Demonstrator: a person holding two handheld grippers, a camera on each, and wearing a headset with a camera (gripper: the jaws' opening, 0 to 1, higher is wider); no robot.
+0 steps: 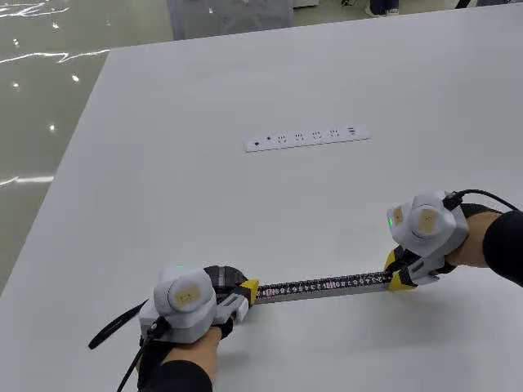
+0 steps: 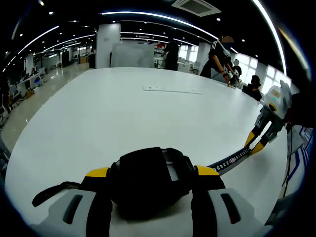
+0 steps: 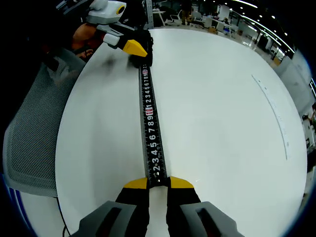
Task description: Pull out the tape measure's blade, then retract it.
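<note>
A wide white table (image 1: 245,196) seen from above, with a person's two hand-held grippers working near its front edge. The left gripper (image 1: 245,292) has its yellow-tipped jaws closed around a black, rounded plastic tape measure case (image 1: 227,276), which rests on the table at lower left. A black wrist strap (image 1: 114,325) trails from the case across the surface. A narrow dark metal blade (image 1: 323,287) with white and red numerals runs from the case flat along the table to the right. There the right gripper (image 1: 395,273) pinches its free end between its jaws (the lowest numerals sit just beyond the tips in the right gripper view). The grippers are well apart, so the blade looks partly drawn out. Farther back lies a long white power strip (image 1: 306,137), well clear of the work.

Handling, as a judgement: the case is hard, compact and fairly light, and best gripped across its sides, as here. The blade is thin, springy and slick, and likely to buckle or snap back if freed suddenly, so its end hook is the place to hold. The case serves as a container, presumably keeping the remaining blade coiled inside.
</note>
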